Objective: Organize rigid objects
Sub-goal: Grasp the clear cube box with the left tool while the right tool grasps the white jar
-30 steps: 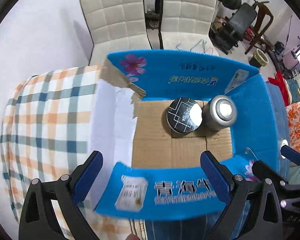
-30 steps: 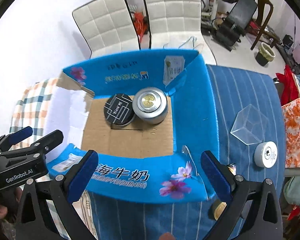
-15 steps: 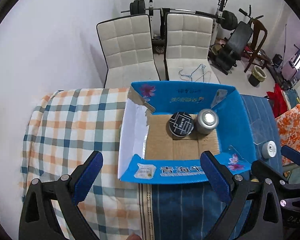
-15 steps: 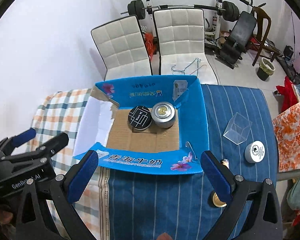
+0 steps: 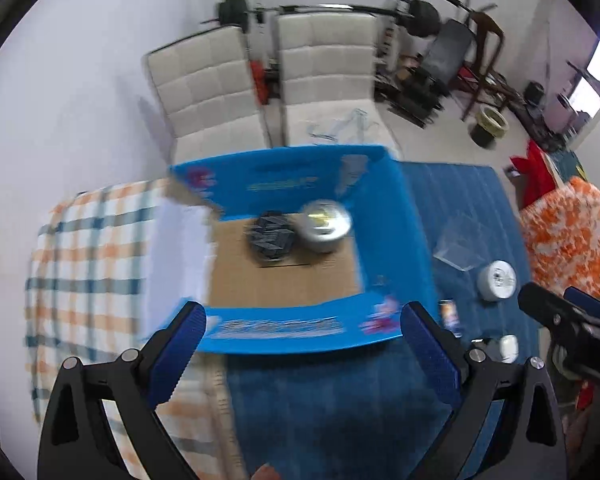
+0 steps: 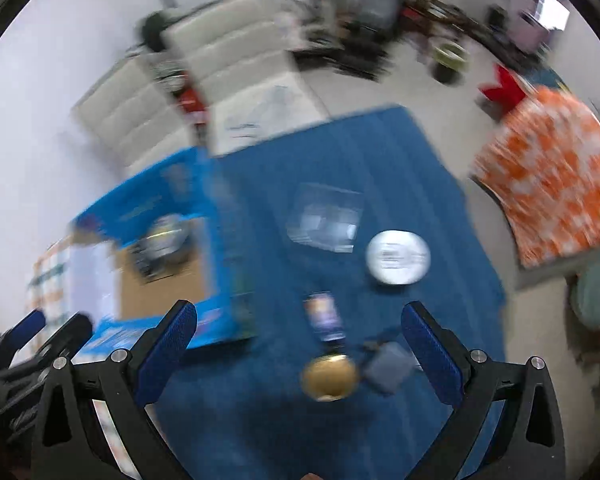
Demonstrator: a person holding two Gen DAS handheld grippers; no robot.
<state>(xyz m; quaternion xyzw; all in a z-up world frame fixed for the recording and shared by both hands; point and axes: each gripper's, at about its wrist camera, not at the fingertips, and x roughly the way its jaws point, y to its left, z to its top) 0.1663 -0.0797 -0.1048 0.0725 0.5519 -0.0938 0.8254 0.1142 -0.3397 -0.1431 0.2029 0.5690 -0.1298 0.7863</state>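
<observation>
Blue cardboard box [image 5: 392,216] is seen holding two round tins.
Right of the box, a white round tin [image 6: 398,257] lies flat; both tongs [image 5: 303,356] [image 6: 299,354] are held wide, empty.

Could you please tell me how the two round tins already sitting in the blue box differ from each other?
The black patterned tin has a dark lid with pale geometric lines, while the silver tin is plain shiny metal with a bright centre. The black one sits nearer the middle of the blue box; the silver one sits beside the box's right wall. The silver tin looks slightly taller, though blur makes that uncertain. Both are round, upright and side by side against the back wall.
</observation>
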